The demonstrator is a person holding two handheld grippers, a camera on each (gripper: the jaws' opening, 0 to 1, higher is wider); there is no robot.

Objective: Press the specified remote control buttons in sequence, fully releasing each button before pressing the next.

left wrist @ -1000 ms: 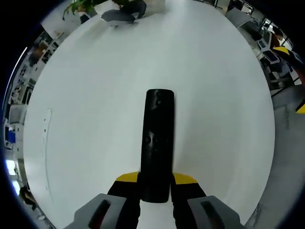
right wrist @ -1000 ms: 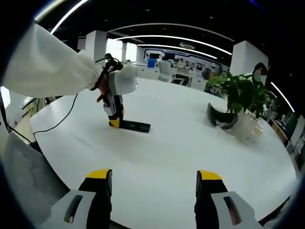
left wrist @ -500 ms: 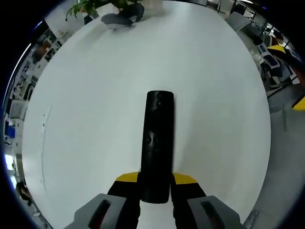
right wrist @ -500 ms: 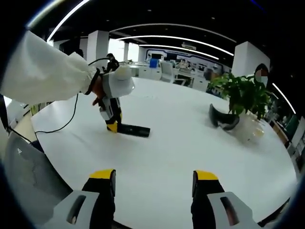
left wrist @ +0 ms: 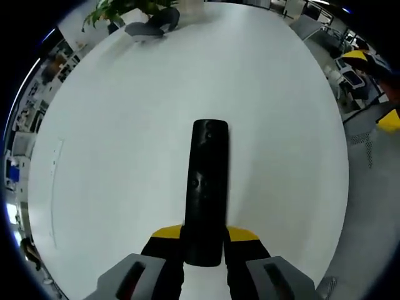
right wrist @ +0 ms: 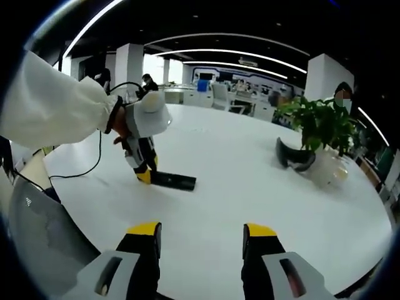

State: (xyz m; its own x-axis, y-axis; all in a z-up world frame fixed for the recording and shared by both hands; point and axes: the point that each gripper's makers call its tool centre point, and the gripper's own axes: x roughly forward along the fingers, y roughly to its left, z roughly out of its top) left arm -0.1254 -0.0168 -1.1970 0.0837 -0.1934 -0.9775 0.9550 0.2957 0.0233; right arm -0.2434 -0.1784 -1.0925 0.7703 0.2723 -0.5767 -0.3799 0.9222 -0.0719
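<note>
Remote control is lying flat on the white table, and you are holding its near end with your left gripper, the jaws closed against both its sides. In the right gripper view the same black remote is showing well ahead, with your left gripper angling down onto its end from a white sleeve. Your right gripper is hovering over the table's near edge with its jaws standing apart and nothing between them, well away from the buttons. Judging by that, you are steadying the remote but no press is under way; whether any button in the sequence is already done I cannot tell. A potted plant and a dark headset are sitting far across the table.
</note>
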